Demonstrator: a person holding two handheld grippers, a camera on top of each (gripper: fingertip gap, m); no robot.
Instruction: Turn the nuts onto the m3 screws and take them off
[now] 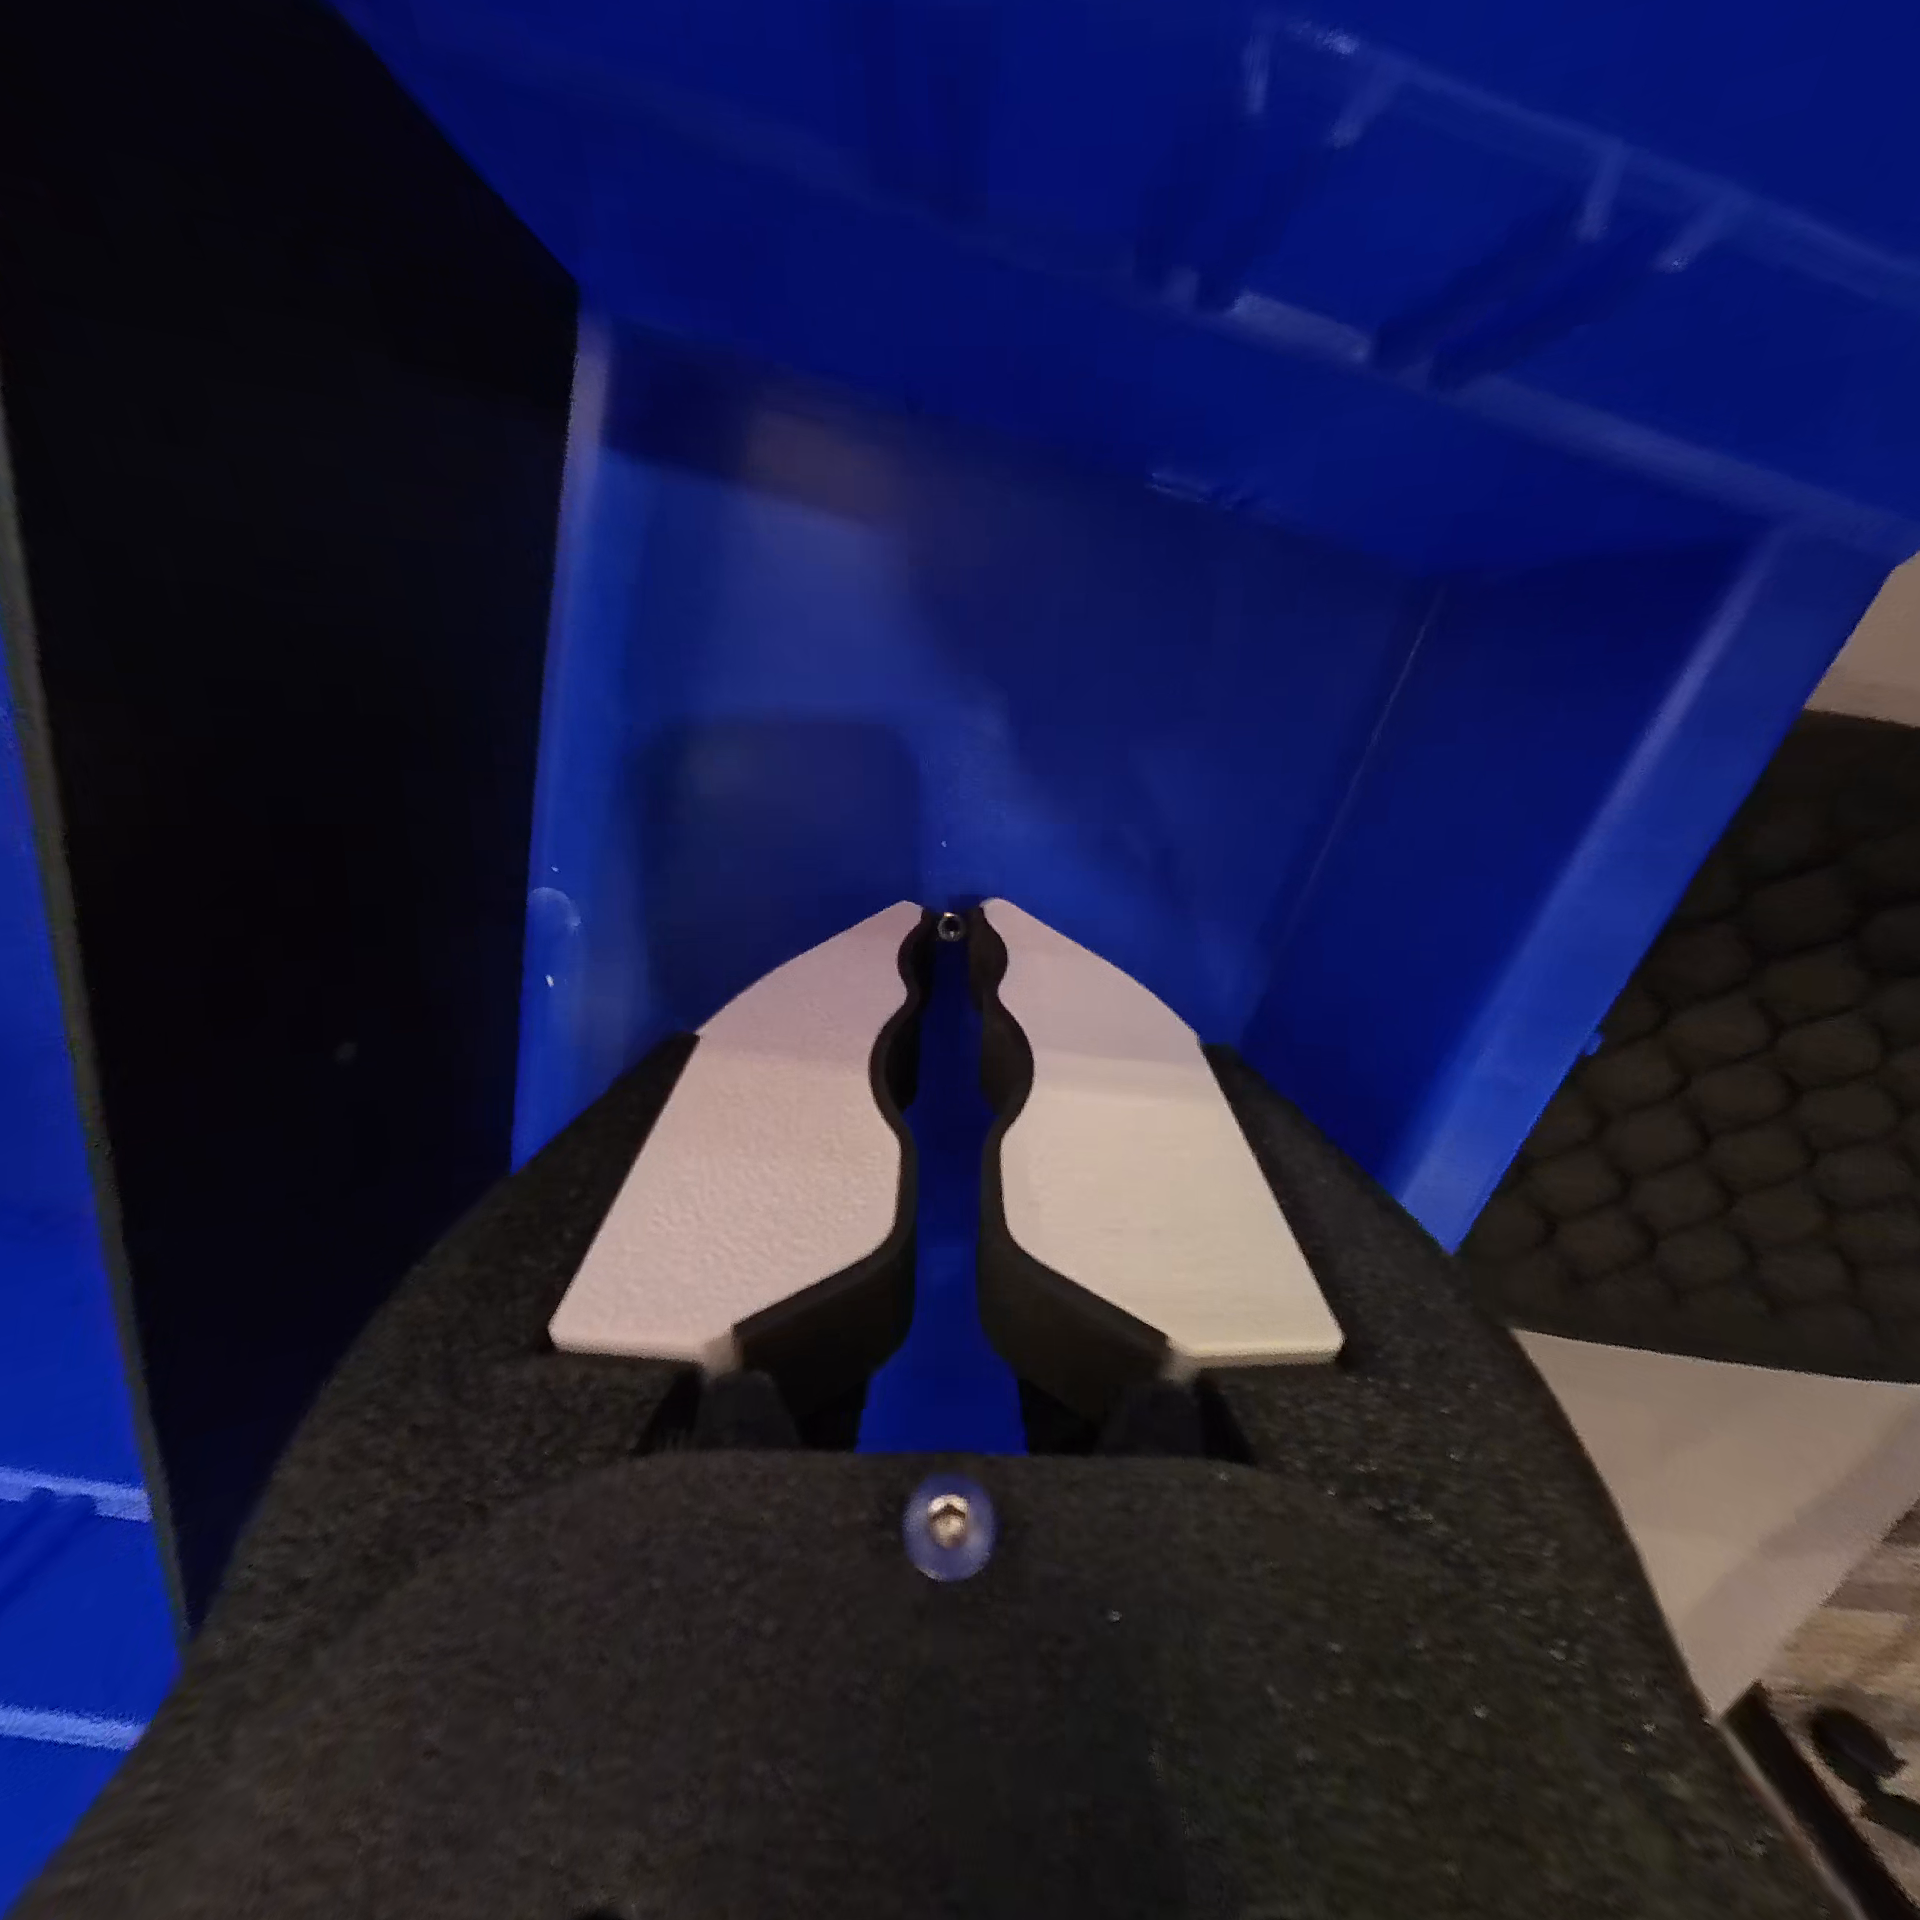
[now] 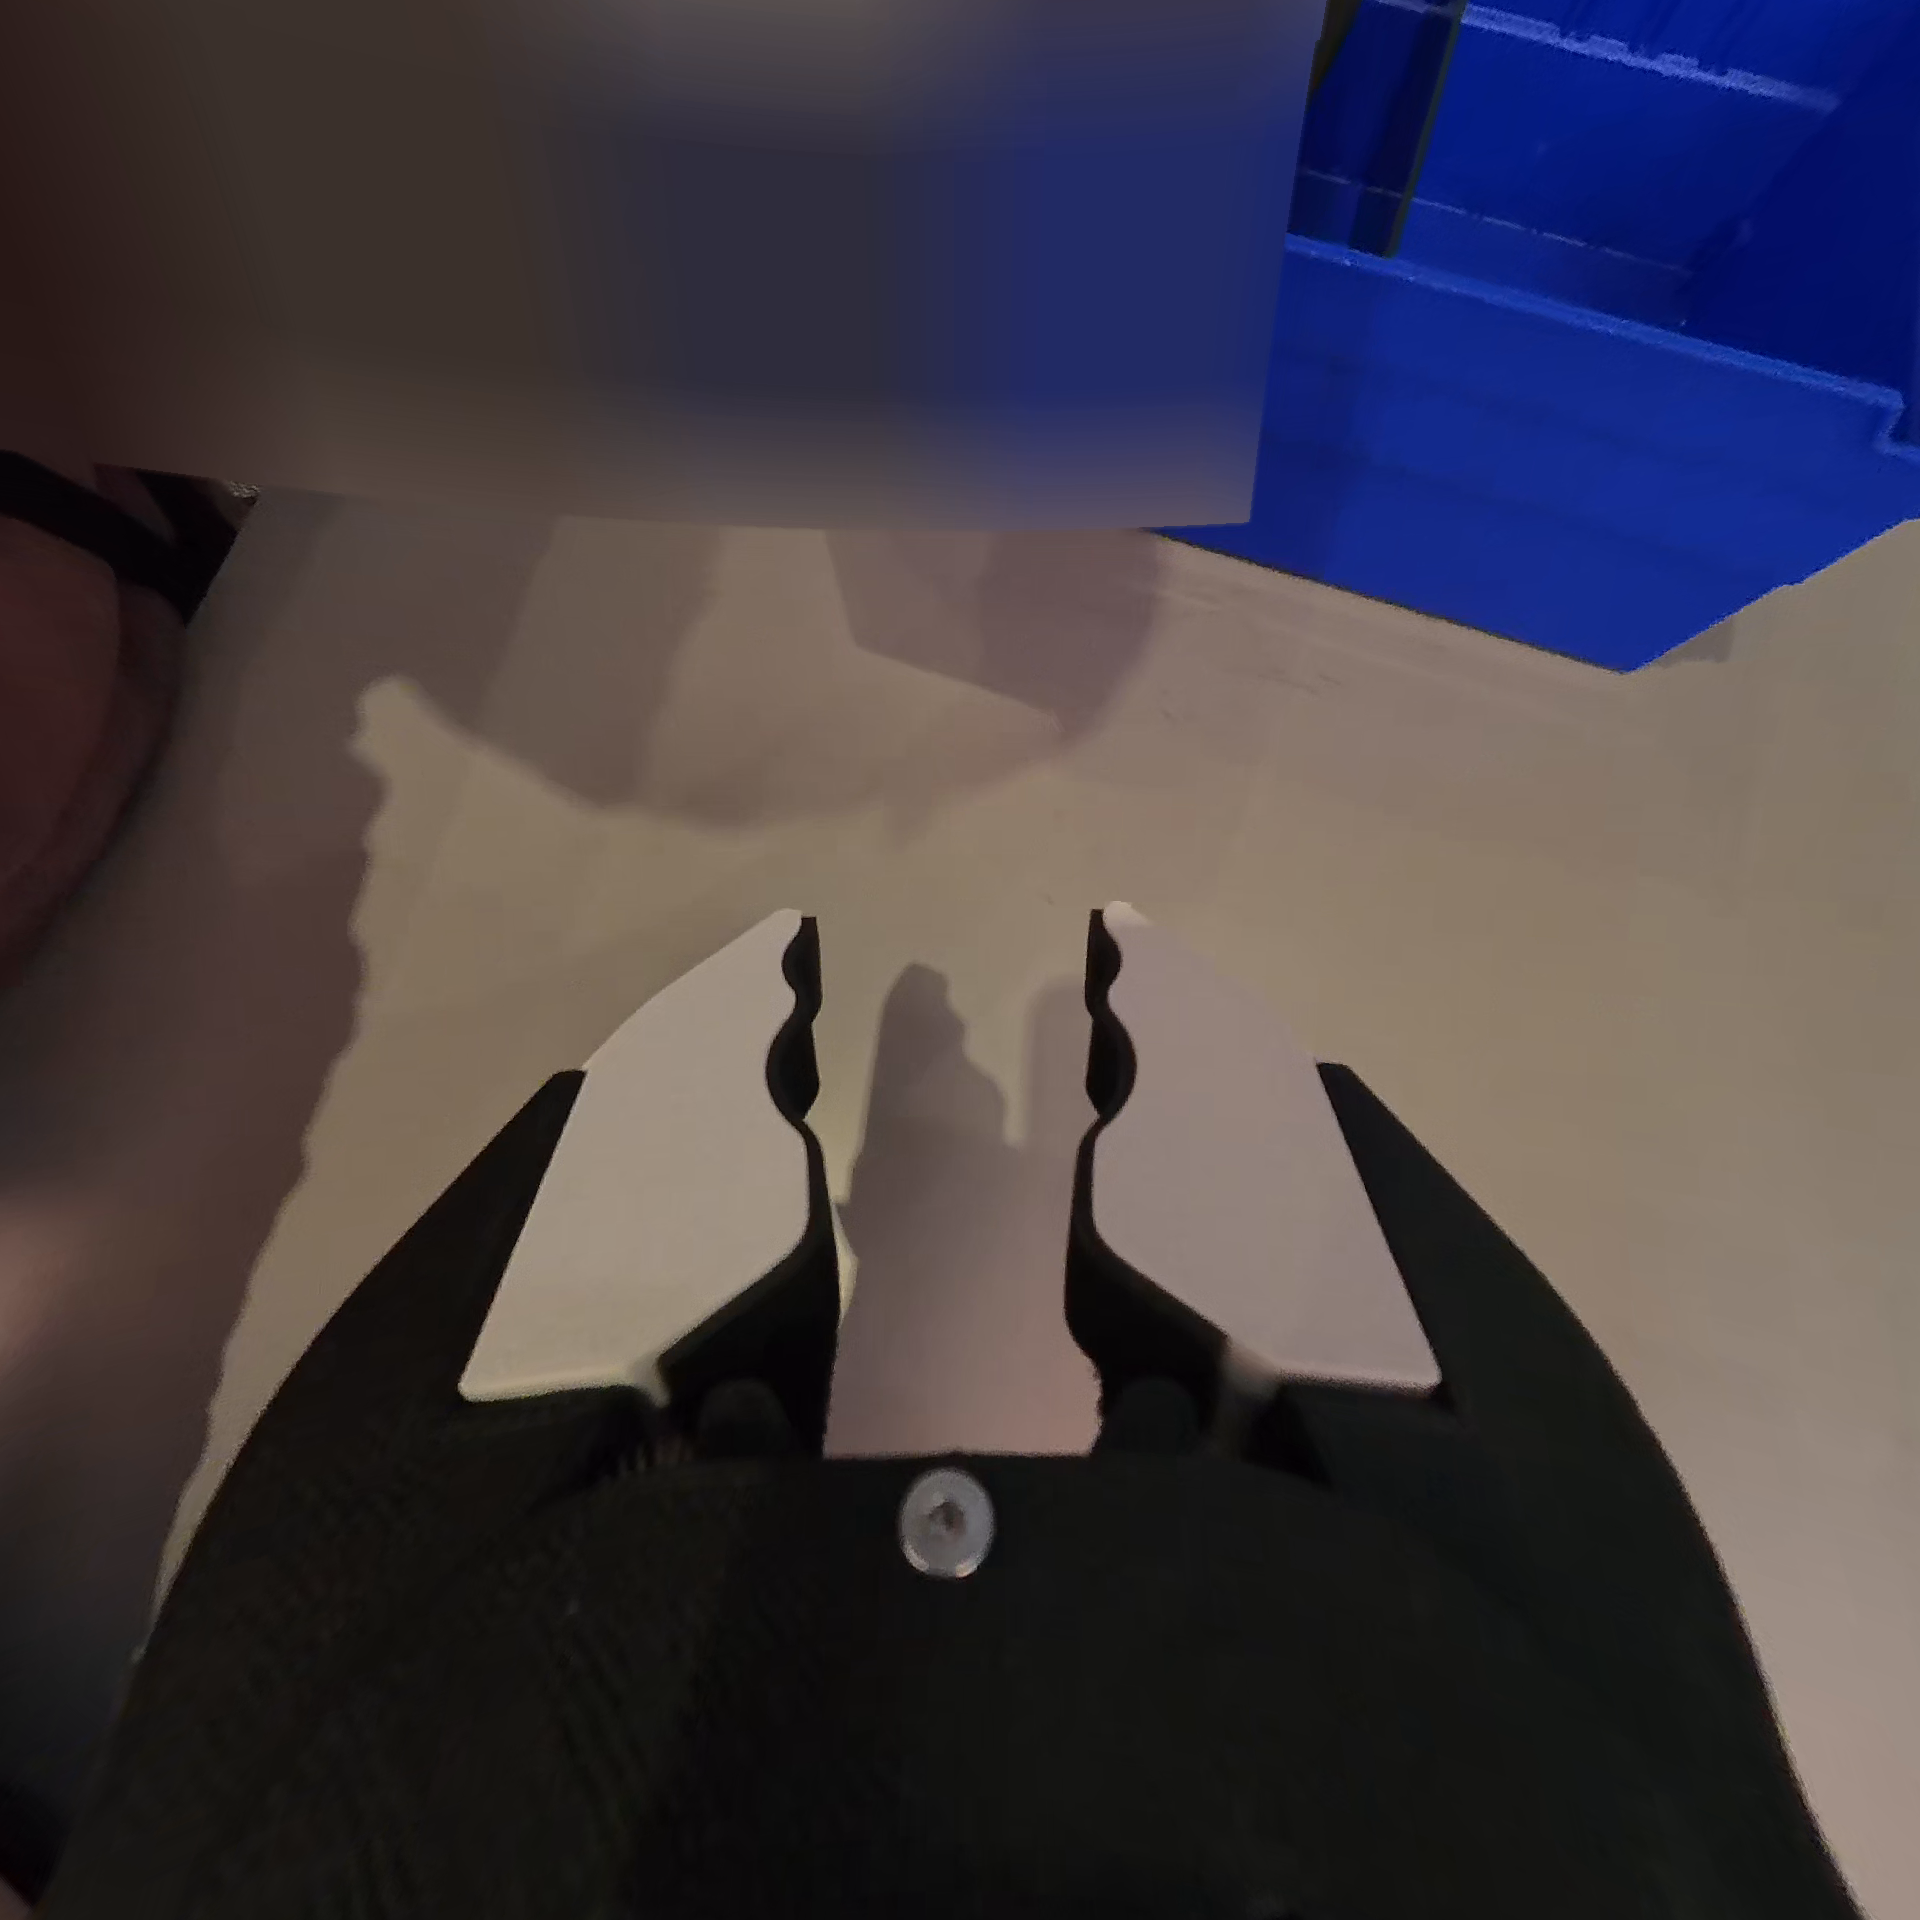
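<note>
Blue bin [image 1: 1039, 623] walls around left hand-held gripper [image 1: 950, 925] pinching small nut [image 1: 949, 928]; right hand-held gripper [image 2: 954, 925] wide.

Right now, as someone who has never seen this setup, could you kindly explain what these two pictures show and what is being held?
Each picture comes from a camera mounted on a hand-held two-finger gripper, looking forward along its fingers; a person carries one in each hand. In the left wrist view, the left gripper reaches into a blue bin and pinches a tiny metal part at its tips, a nut or screw, too small to tell. A black textured mat lies beside the bin. In the right wrist view, the right gripper is open and empty over a pale table, with blue bins behind. The hazy patch is added blurring.
</note>
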